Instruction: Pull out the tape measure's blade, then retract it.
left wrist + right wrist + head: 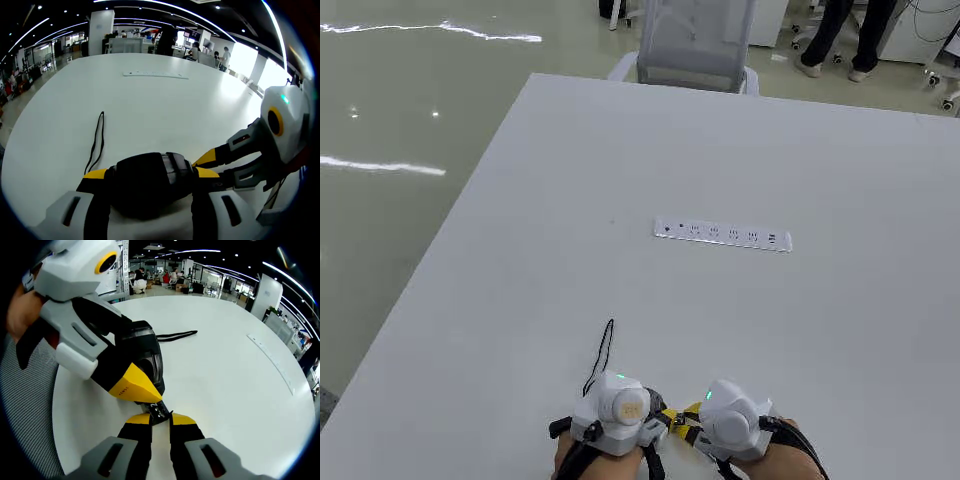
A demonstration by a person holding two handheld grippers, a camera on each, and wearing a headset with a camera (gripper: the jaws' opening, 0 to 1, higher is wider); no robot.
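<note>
The black tape measure [150,187] sits clamped between the yellow-tipped jaws of my left gripper [150,175], low over the white table. Its black wrist strap [96,140] trails away across the table. In the right gripper view the case [145,352] is right in front, and my right gripper [159,418] is shut on the small blade hook [159,411] at the case's mouth. Almost no blade shows between hook and case. From the head view both grippers are at the near table edge, the left gripper [655,415] and right gripper [688,422] nearly touching, with the strap [600,355] lying ahead.
A white power strip [722,234] lies flat mid-table. The white table [800,150] stretches far ahead, with its left edge dropping to a glossy floor. A grey chair [695,45] stands at the far end, and a person's legs [845,35] are beyond.
</note>
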